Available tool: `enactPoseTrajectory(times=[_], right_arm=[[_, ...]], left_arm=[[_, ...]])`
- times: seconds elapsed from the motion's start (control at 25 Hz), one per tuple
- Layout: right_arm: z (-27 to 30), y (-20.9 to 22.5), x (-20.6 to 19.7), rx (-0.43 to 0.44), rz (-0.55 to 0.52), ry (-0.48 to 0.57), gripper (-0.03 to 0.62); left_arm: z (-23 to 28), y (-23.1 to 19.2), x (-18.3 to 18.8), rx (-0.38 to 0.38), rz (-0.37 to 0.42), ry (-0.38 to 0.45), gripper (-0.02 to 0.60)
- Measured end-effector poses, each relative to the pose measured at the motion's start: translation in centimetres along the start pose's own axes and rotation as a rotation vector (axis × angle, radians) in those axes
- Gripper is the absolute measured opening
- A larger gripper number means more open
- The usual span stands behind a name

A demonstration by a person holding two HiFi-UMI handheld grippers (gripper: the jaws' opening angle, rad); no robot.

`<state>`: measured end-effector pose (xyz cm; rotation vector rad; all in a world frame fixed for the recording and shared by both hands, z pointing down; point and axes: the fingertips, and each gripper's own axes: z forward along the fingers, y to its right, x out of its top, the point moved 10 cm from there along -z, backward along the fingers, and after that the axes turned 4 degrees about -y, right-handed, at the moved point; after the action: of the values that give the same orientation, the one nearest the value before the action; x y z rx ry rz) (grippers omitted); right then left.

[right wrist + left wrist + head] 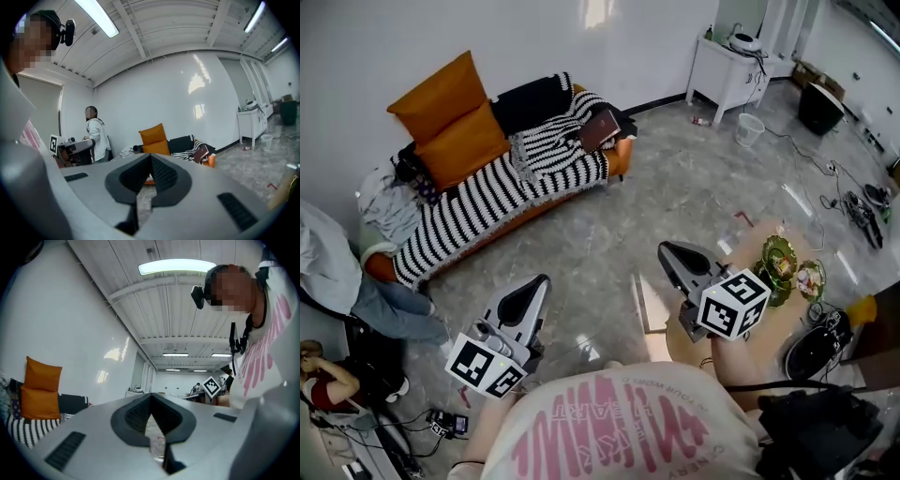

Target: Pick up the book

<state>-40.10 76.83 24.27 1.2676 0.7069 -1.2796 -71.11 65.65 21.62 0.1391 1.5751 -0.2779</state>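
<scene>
A dark brown book (pixel 600 128) lies on the striped blanket at the right end of the sofa (pixel 502 192); in the right gripper view the book (pixel 203 153) leans at the sofa's end, far ahead. My left gripper (pixel 541 282) is held low over the floor, pointing toward the sofa, jaws together with nothing between them. My right gripper (pixel 666 250) is also well short of the sofa, jaws shut and empty. In the left gripper view the left gripper (pixel 150 405) has its dark pads meeting at the tip.
Orange cushions (pixel 450 117) and a heap of clothes (pixel 386 202) lie on the sofa. A person (pixel 342 281) stands at the left. A white side table (pixel 733 66) and a bucket (pixel 750 128) stand at the back right. A round wooden table (pixel 769 309) with green dishes is beside me.
</scene>
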Motion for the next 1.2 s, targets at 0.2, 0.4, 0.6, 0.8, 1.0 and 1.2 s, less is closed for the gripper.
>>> enactPoseTrajectory(times=[0.2, 0.4, 0.6, 0.8, 1.0, 1.2], right_arm=[[0.6, 2.7, 0.1, -0.009, 0.041, -0.014, 0.008], [1.6, 3.9, 0.2, -0.001, 0.041, -0.016, 0.008], [1.9, 5.0, 0.5, 0.004, 0.058, -0.010, 0.008], [3.2, 5.0, 0.2, 0.031, 0.051, -0.045, 0.008], [3.6, 6.0, 0.1, 0.003, 0.065, -0.029, 0.008], [3.9, 7.6, -0.1, -0.021, 0.146, 0.001, 0.008]], left_arm=[[2.8, -0.5, 0.0, -0.010, 0.008, 0.001, 0.008], [4.0, -1.5, -0.1, -0.004, 0.014, -0.003, 0.008], [4.4, -1.6, 0.1, 0.011, 0.024, -0.002, 0.008], [4.7, -2.2, -0.3, 0.029, 0.023, -0.017, 0.008], [5.7, -3.2, 0.0, 0.037, 0.024, 0.010, 0.008], [7.1, -5.1, 1.2, -0.008, 0.016, 0.073, 0.008]])
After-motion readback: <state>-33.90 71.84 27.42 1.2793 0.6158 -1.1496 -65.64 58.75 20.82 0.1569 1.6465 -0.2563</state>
